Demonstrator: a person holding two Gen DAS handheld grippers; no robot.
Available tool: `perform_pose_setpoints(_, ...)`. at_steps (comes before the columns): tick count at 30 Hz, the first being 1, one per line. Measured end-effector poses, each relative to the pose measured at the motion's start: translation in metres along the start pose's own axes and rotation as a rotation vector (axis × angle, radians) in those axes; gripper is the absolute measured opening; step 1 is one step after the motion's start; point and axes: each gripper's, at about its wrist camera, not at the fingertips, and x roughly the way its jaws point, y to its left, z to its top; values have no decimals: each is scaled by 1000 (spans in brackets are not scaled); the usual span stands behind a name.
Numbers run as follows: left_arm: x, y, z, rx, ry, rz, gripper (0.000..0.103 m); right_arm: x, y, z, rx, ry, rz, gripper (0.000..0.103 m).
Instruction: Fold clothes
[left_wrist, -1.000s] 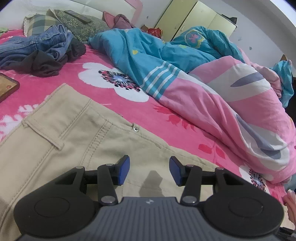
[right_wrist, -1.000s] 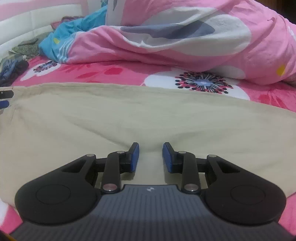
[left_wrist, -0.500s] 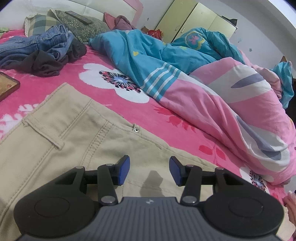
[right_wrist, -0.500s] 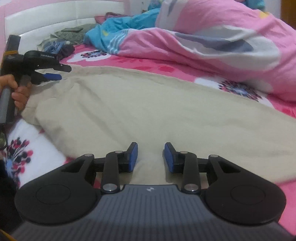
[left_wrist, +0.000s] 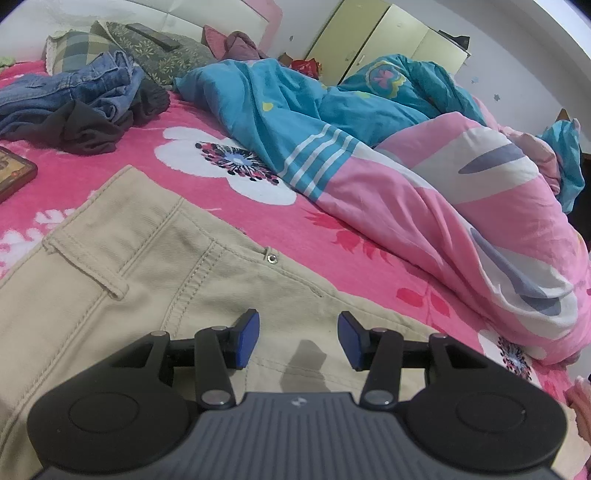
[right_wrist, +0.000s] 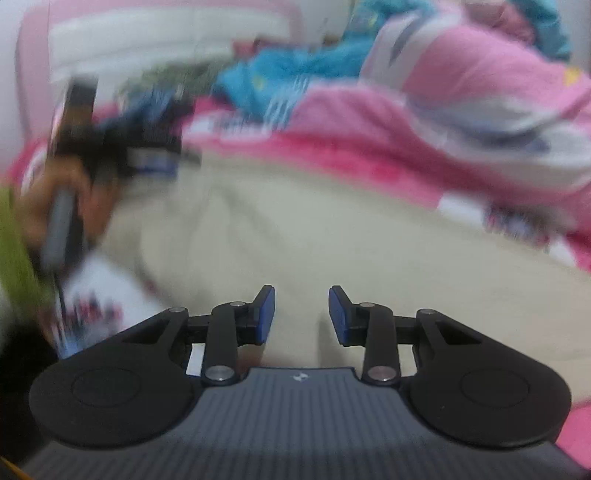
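Beige trousers (left_wrist: 122, 280) being laid flat on bed (left_wrist: 207, 147). Left gripper (left_wrist: 297, 338) and right gripper (right_wrist: 301, 314) being held over fabric, fingers wide, nothing gripped. Risk: single layer being pinched, fold being skewed; right view blurred.

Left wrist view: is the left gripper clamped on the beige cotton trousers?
No. The left gripper stands open, blue pads apart, above the beige cotton trousers with no fabric between them.
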Motion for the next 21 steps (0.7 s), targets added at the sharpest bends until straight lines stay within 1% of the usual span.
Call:
perform_pose_setpoints(1,0,0,0,3,0,1,49,-1,-3,-11,9,4,-3,31)
perform_pose_setpoints(3,0,-1,0,9,-1,4,49,-14,-10,-21,44,-15,-11,31)
perform_pose_setpoints(4,0,-2,0,12,-1,6,49,-20,-12,-21,59,-6,-21,31)
perform_pose_setpoints(7,0,-2,0,11,0,6,49,-34,-13,-13,38,23,-63,30)
perform_pose_setpoints(8,0,-2,0,8,1,3,49,-38,-9,-8,17,8,-69,30)
perform_pose_setpoints(9,0,-1,1,1,3,-3,49,-42,-6,-1,11,-23,-60,30)
perform_pose_setpoints(11,-1,2,1,-13,7,-15,49,-43,1,14,22,-88,-13,30)
perform_pose_setpoints(13,-1,5,3,-26,13,-29,49,-33,17,29,9,-136,53,30)
perform_pose_setpoints(15,-2,8,4,-38,20,-43,49,-18,37,40,-30,-165,121,30)
perform_pose_setpoints(16,-2,10,5,-41,24,-49,49,-10,48,42,-62,-166,146,29)
perform_pose_setpoints(18,-3,13,5,-50,30,-61,49,10,67,41,-125,-137,172,29)
perform_pose_setpoints(20,-3,16,6,-63,35,-73,49,27,75,26,-177,-61,167,29)
perform_pose_setpoints(21,-3,17,7,-70,37,-79,49,26,78,19,-208,-63,155,29)
